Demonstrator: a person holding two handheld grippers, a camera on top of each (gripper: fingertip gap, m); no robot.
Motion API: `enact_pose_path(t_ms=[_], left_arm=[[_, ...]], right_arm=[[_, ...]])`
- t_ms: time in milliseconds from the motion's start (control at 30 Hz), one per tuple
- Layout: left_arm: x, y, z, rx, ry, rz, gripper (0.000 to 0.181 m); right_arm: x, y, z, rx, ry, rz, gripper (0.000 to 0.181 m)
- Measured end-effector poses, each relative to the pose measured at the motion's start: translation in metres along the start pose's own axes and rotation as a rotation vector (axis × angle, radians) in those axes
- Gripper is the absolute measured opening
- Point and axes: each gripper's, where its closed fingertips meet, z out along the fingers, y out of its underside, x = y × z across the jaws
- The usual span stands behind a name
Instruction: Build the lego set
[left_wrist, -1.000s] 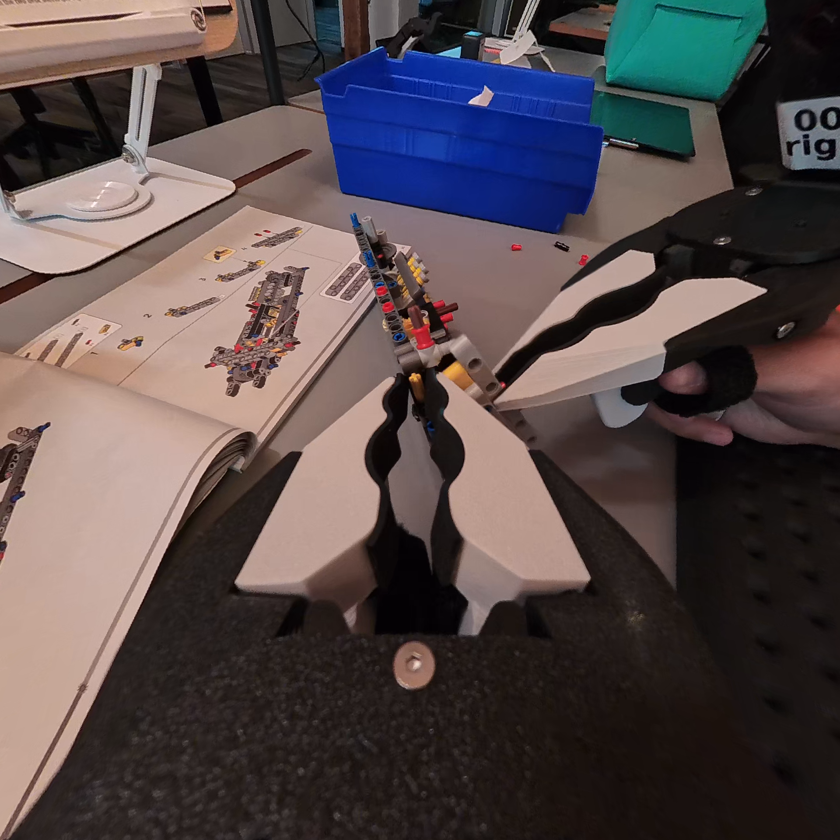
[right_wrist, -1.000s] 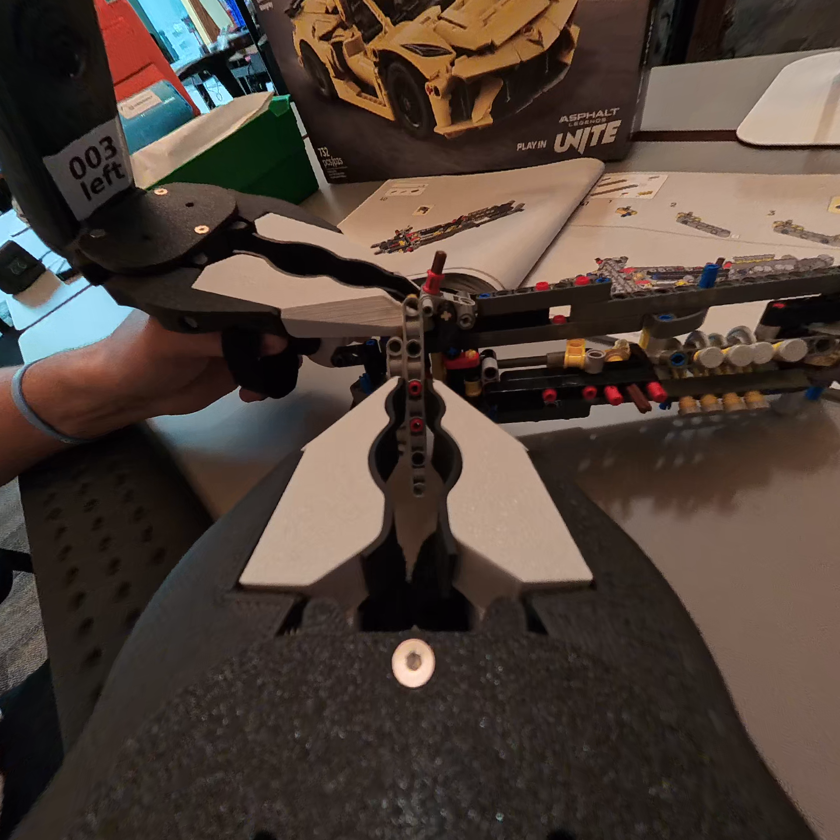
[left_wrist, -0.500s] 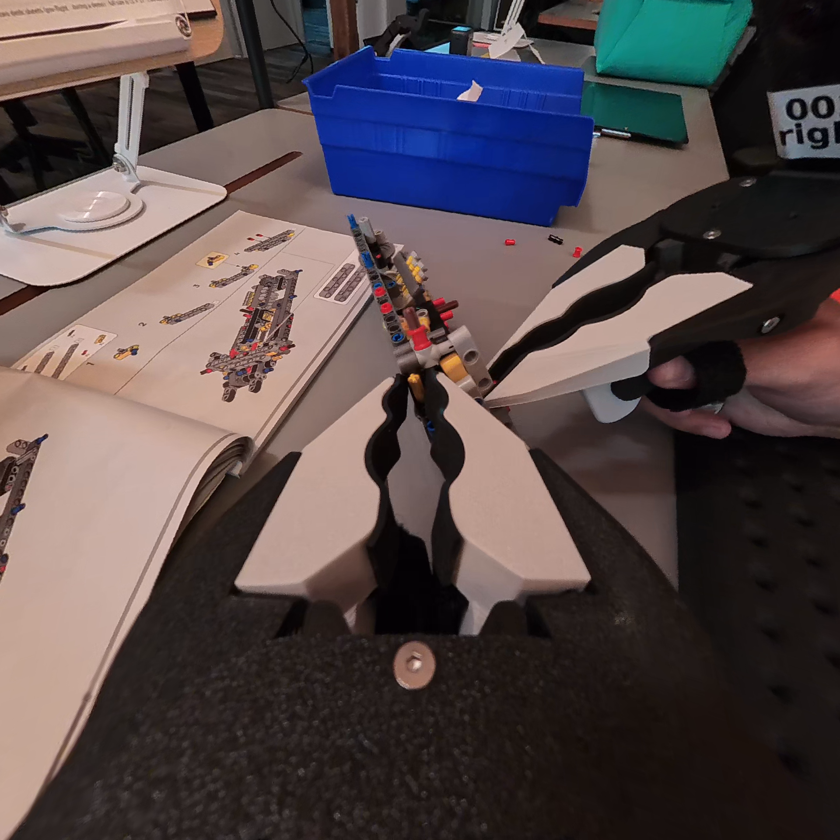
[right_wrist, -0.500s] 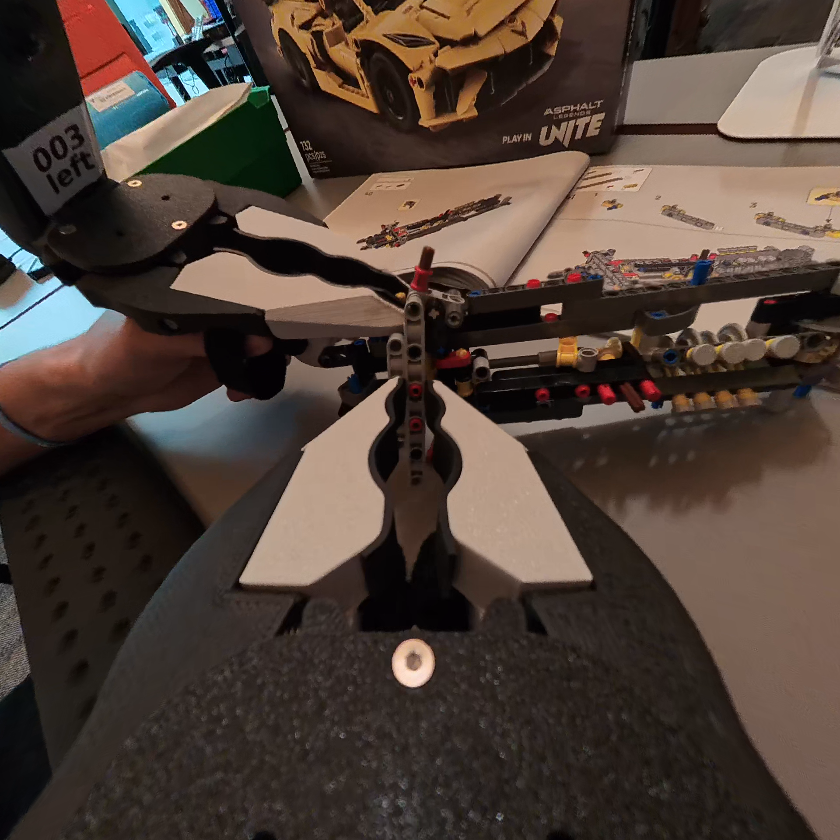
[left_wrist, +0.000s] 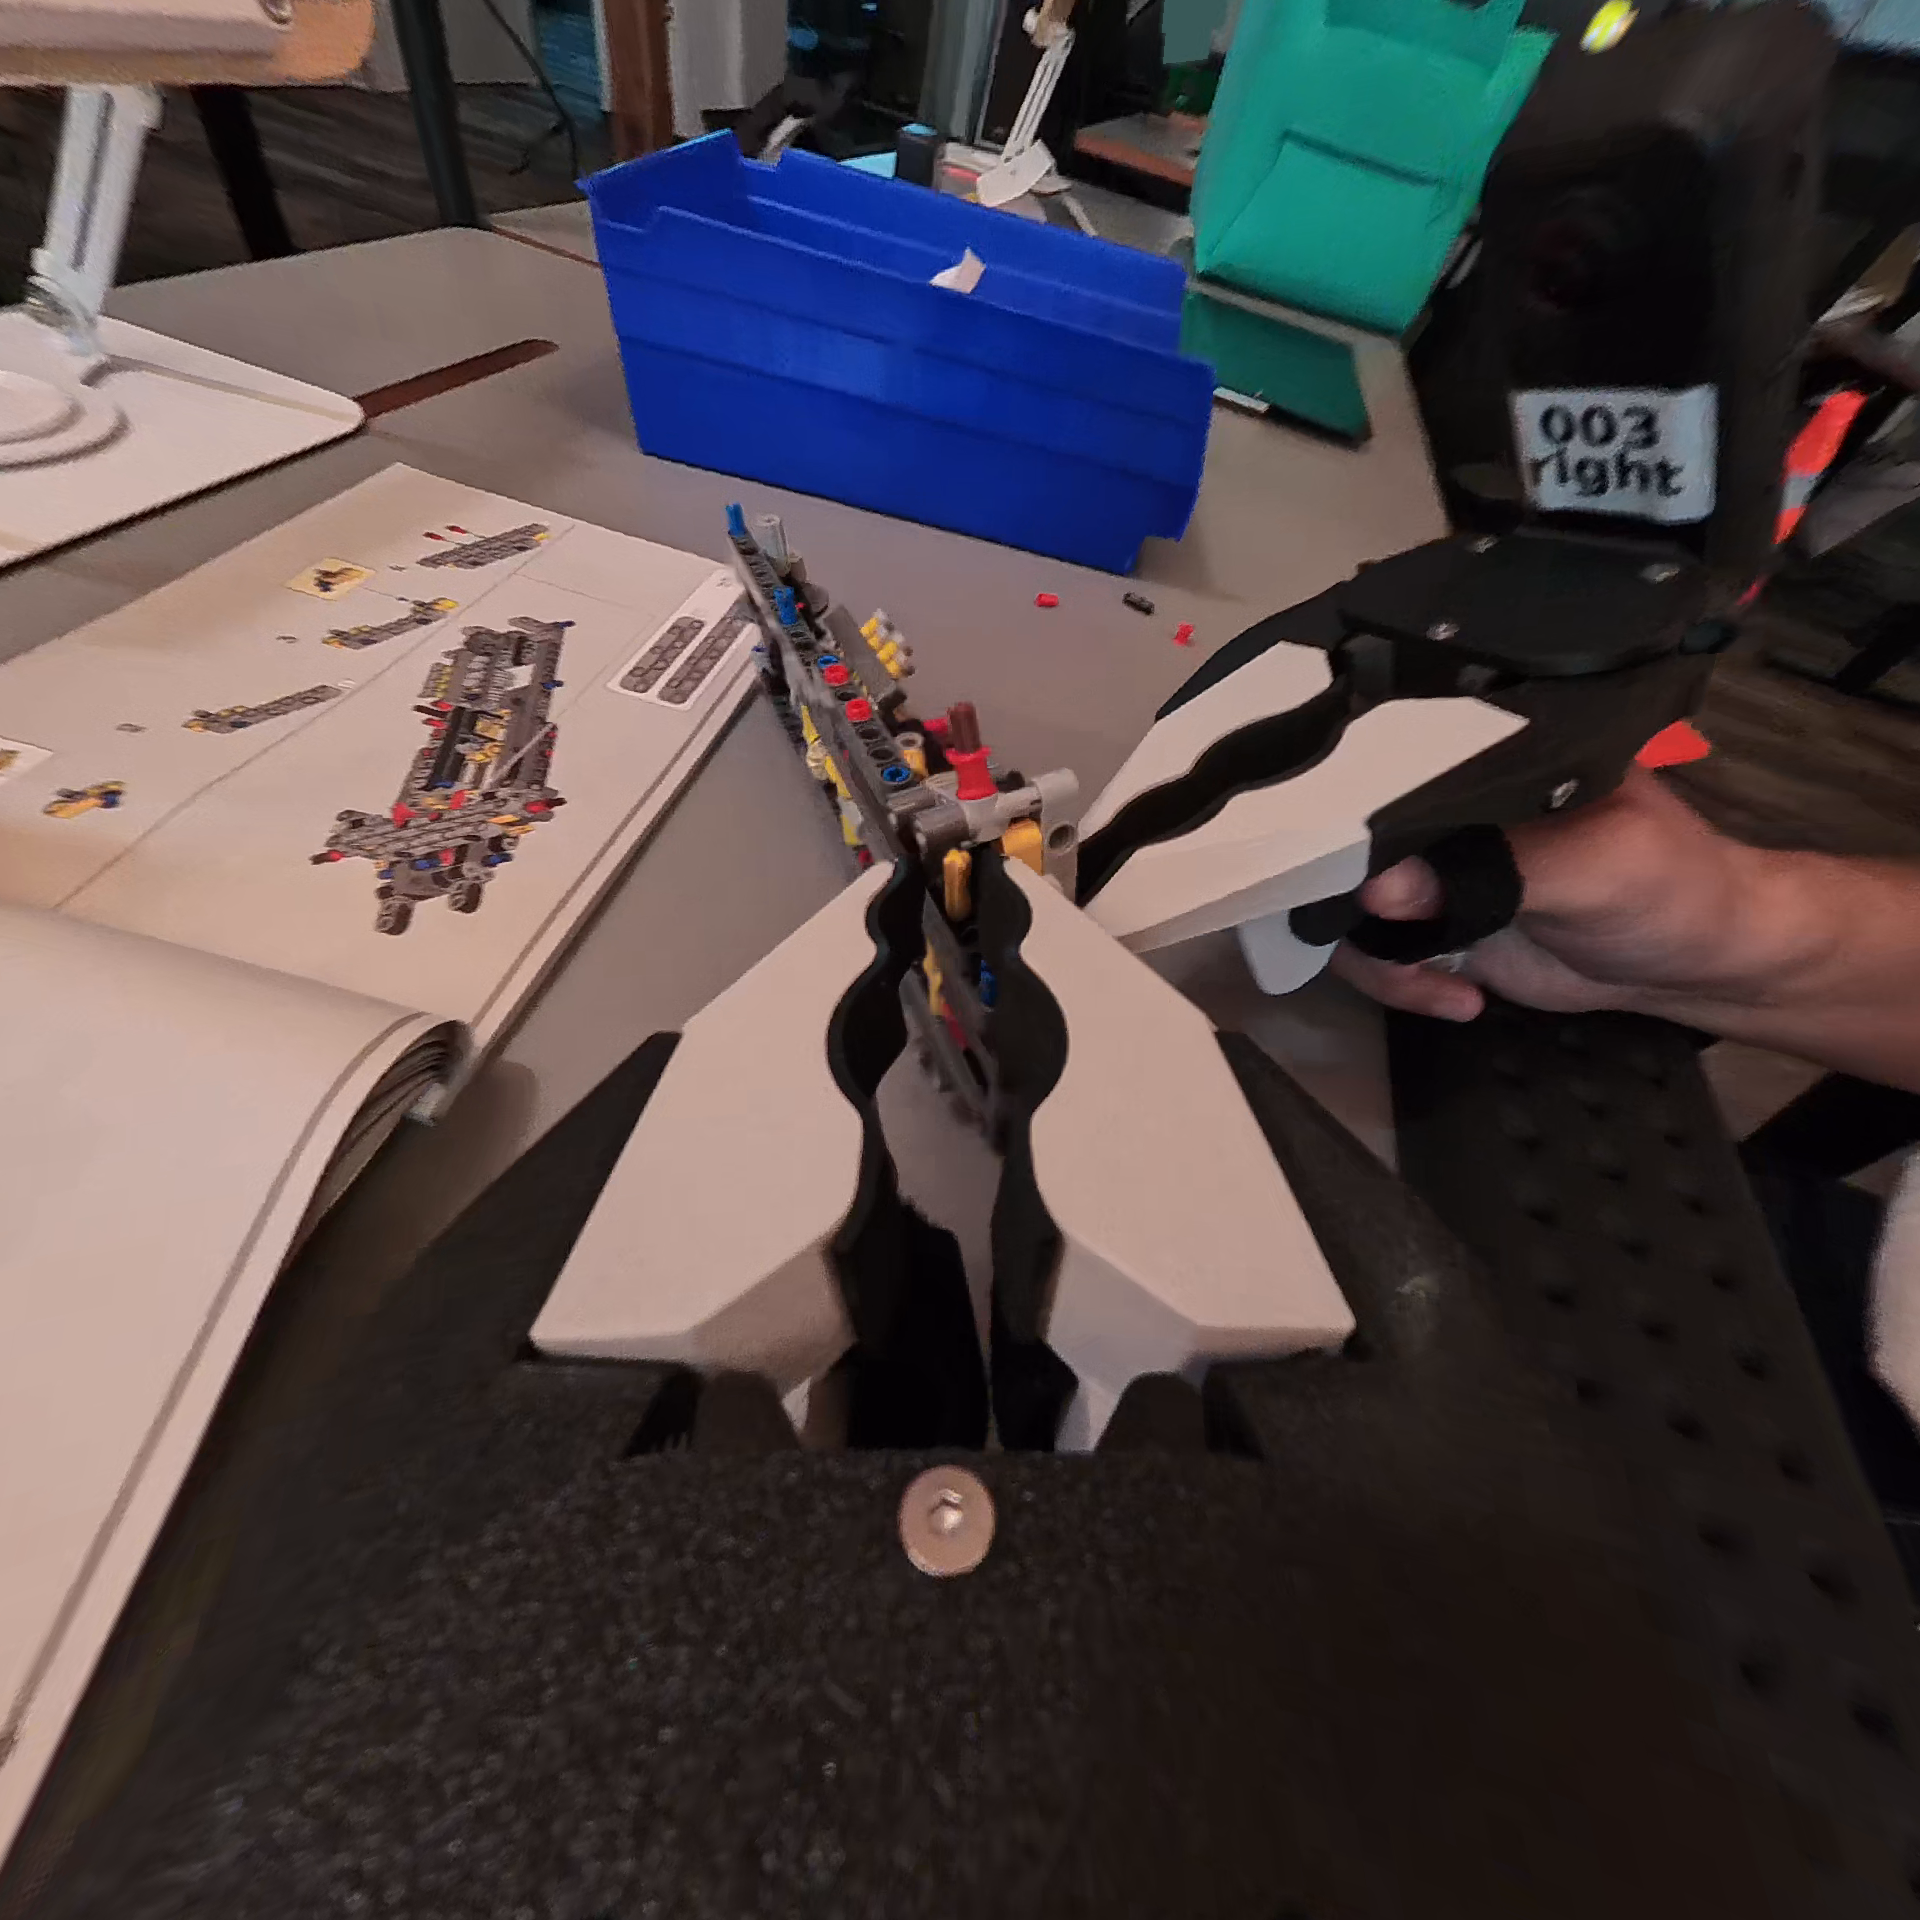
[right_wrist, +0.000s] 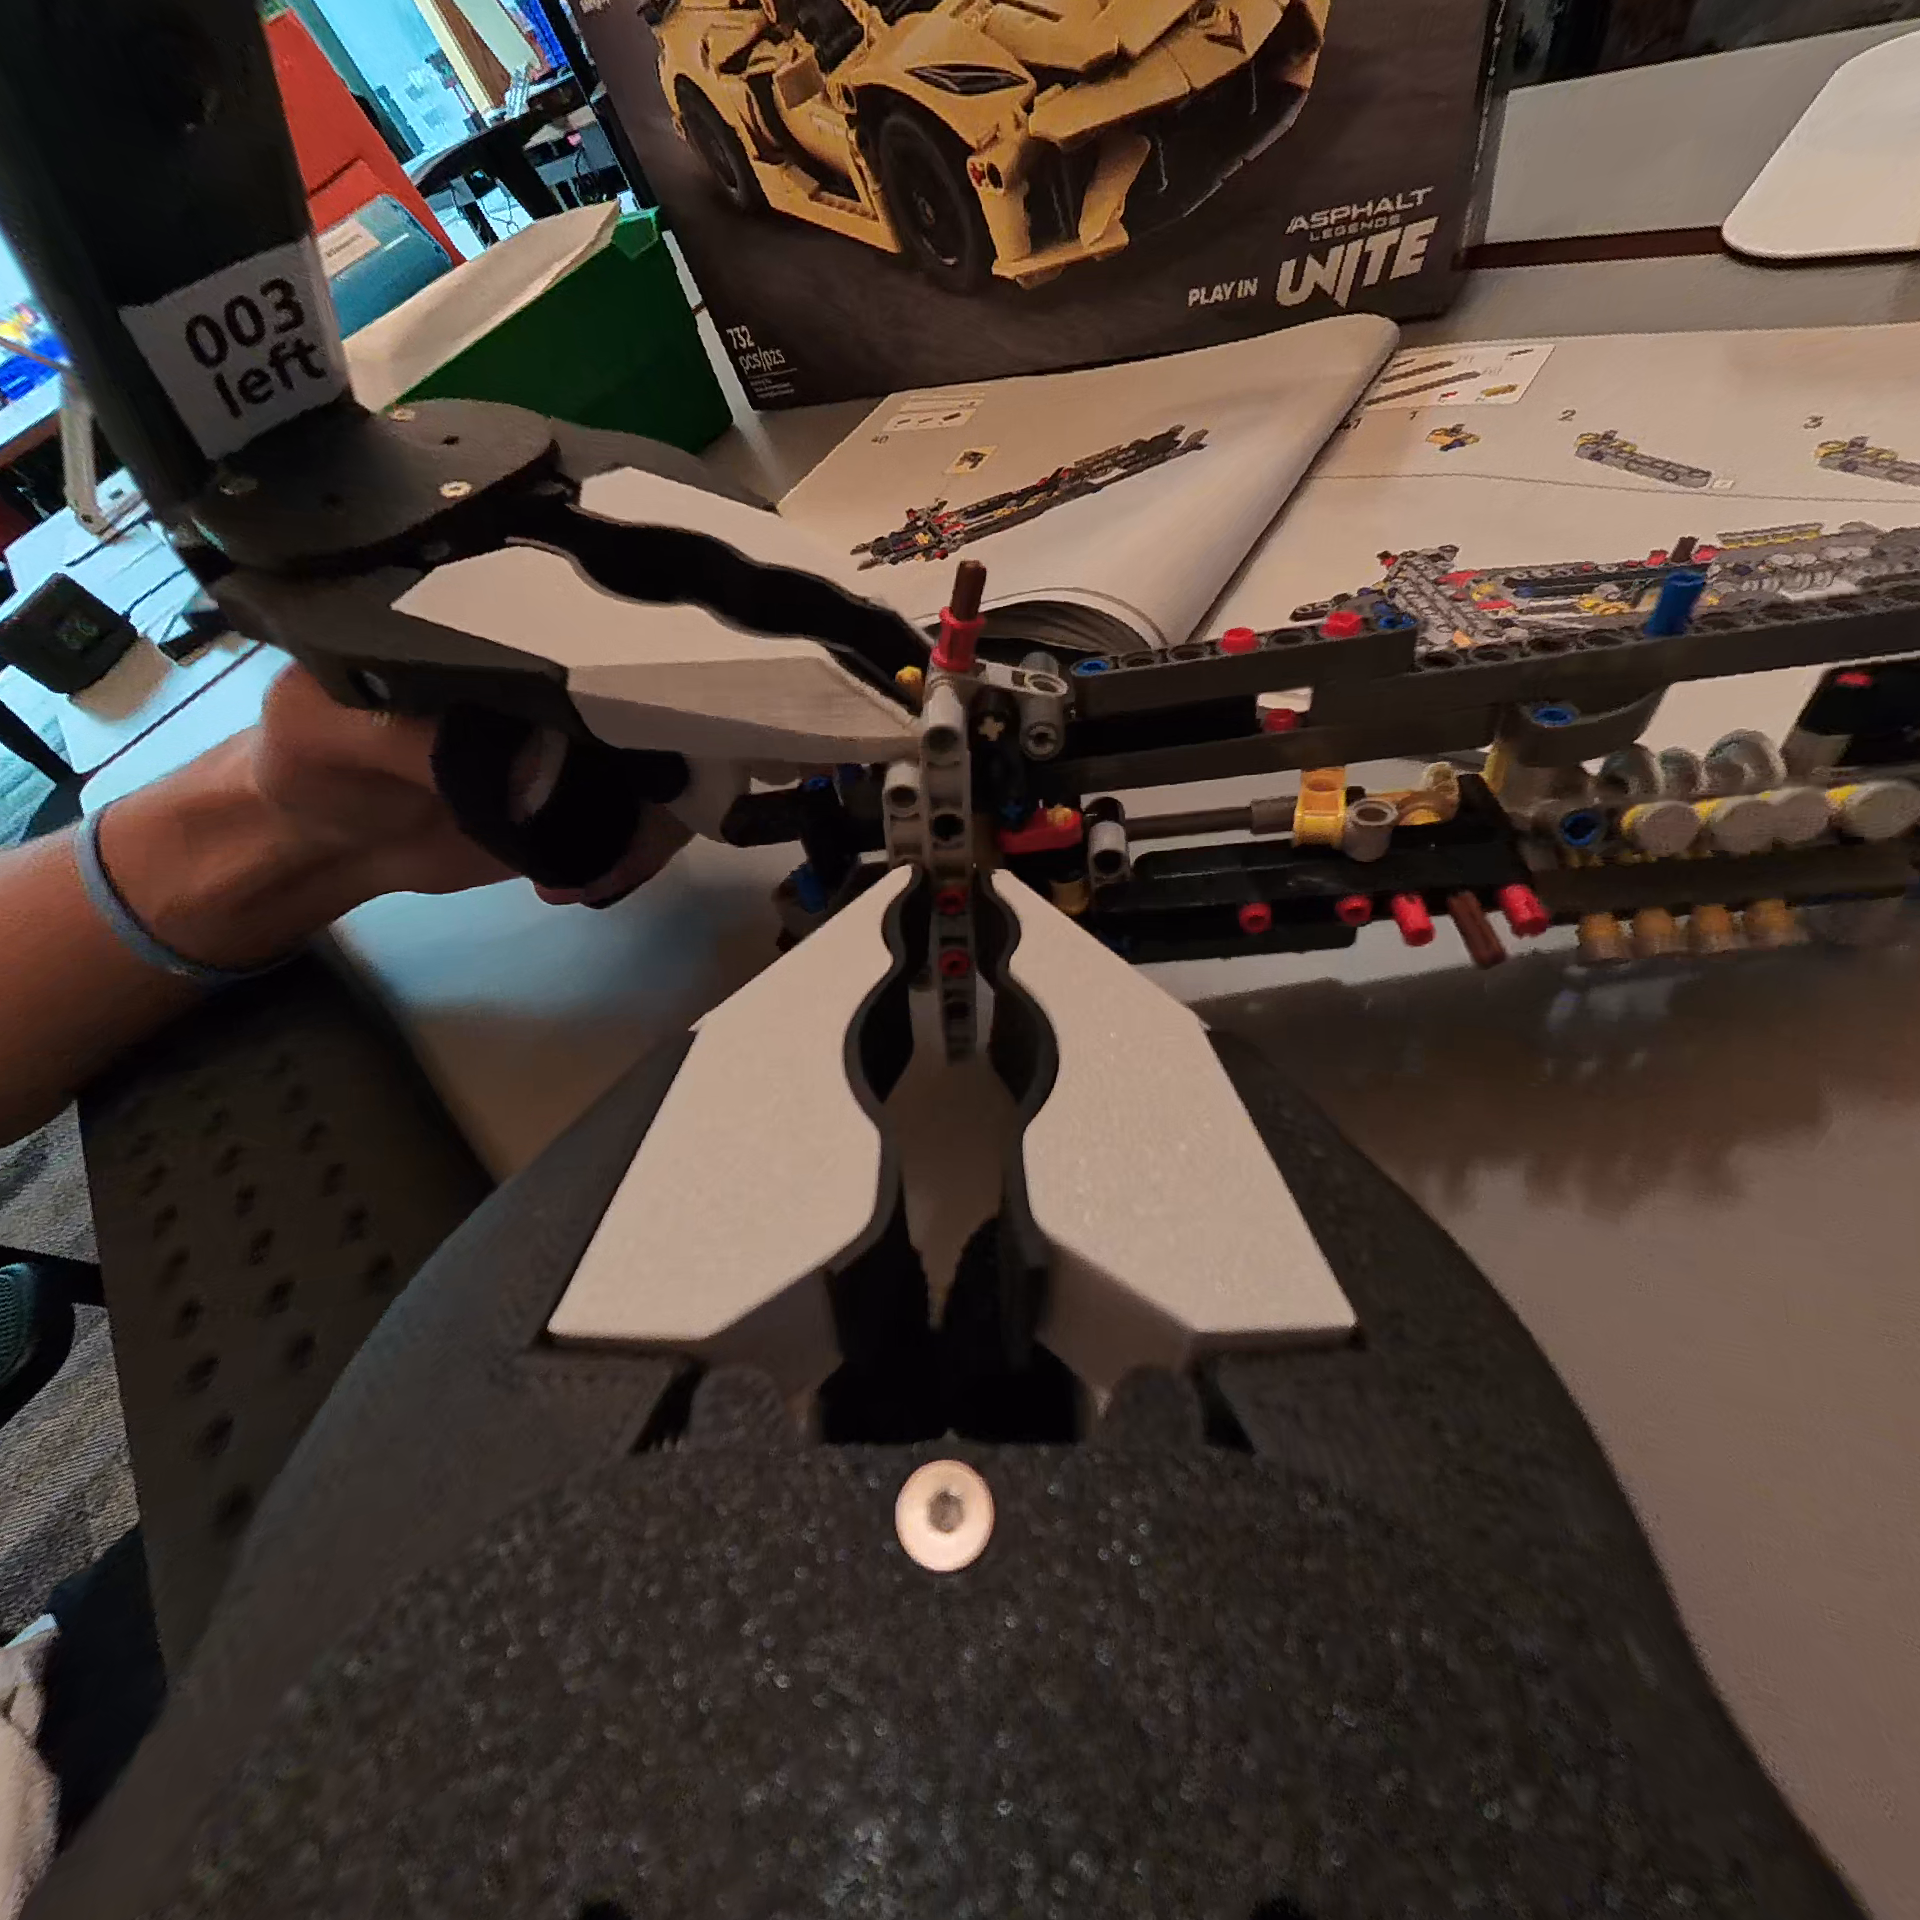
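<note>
Right wrist view: the chassis (right_wrist: 1455, 748) runs long to the right, above the table (right_wrist: 1558, 1143). Right tongs (right_wrist: 951, 904) clench its upright grey beam; left tongs (left_wrist: 951, 883) clamp the same end.

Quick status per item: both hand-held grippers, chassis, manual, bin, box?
Left hand-held gripper: shut on chassis end.
Right hand-held gripper: shut on grey beam.
Lego chassis: long, held between both grippers.
Instruction manual: open, flat on table.
Blue bin: upright, open top.
Set box: standing behind manual.
</note>
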Motion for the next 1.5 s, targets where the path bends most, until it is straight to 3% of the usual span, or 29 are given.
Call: enact_pose_path(t_ms=[67,133,367,633,1167,1267,1367,1500], left_arm=[[0.005,-0.004,-0.002,0.025,0.064,-0.042,0.016],[0.023,-0.007,-0.006,0.046,0.205,-0.044,0.054],[0.017,-0.005,0.003,0.003,0.084,0.091,0.041],[0.006,-0.007,0.011,-0.059,-0.054,0.133,0.030],[0.005,-0.005,0.017,-0.090,-0.083,0.173,0.028],[0.005,-0.005,0.016,-0.085,-0.075,0.172,0.028],[0.004,-0.005,0.016,-0.073,-0.065,0.167,0.029],[0.006,-0.005,0.016,-0.048,-0.019,0.166,0.029]], right_arm=[[0.000,0.000,0.000,0.003,0.005,-0.009,0.007],[0.001,0.000,0.000,0.003,0.008,-0.010,0.007],[0.004,0.000,0.001,0.002,0.027,-0.014,0.007],[0.008,0.000,0.002,0.004,0.055,-0.034,0.007],[0.010,-0.001,0.004,0.027,0.062,-0.056,0.007],[0.002,-0.003,-0.001,0.044,-0.001,-0.052,0.018],[-0.006,-0.006,-0.027,0.020,-0.090,-0.159,0.022],[0.000,-0.028,-0.063,-0.124,-0.231,-0.591,0.027]])
